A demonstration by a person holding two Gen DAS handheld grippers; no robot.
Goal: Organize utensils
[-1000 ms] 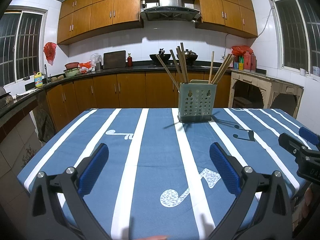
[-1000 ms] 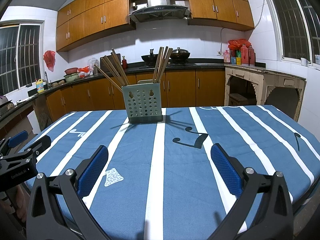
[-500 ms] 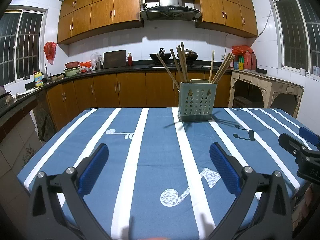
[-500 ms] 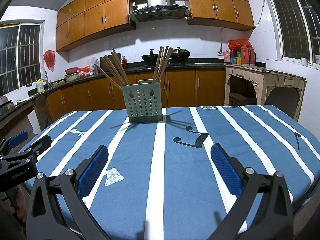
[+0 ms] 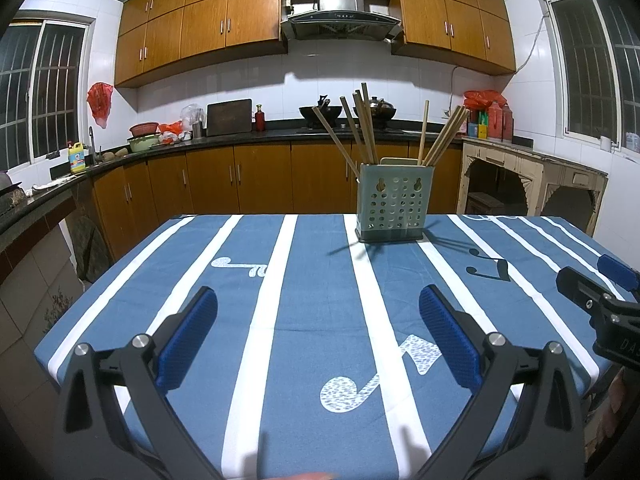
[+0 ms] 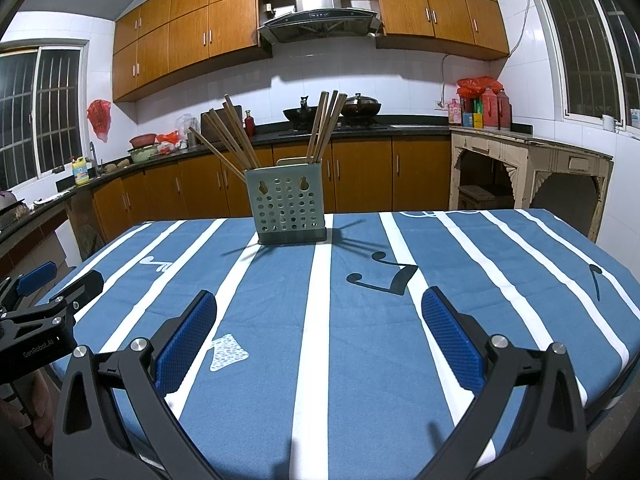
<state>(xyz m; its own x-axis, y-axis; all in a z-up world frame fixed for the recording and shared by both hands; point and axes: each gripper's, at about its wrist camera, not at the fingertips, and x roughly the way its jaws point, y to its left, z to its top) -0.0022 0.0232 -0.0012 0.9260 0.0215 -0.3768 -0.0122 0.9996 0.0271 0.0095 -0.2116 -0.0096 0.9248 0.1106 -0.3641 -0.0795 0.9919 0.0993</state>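
Left wrist view: the left gripper (image 5: 318,322) hangs low over the near edge of the blue striped tablecloth (image 5: 316,300), its blue-padded fingers (image 5: 188,336) spread wide with nothing between them. Well ahead and slightly right of it stands a pale green perforated utensil holder (image 5: 393,208), upright, with wooden chopsticks (image 5: 362,128) leaning out of it in two fans. The right gripper (image 5: 600,304) shows at the right edge.

Right wrist view: the right gripper (image 6: 319,322) is likewise spread wide and empty above the cloth. The utensil holder (image 6: 289,208) stands well ahead, slightly left, chopsticks (image 6: 326,126) fanned inside. The left gripper (image 6: 48,304) sits at the left edge, beside the table's corner.
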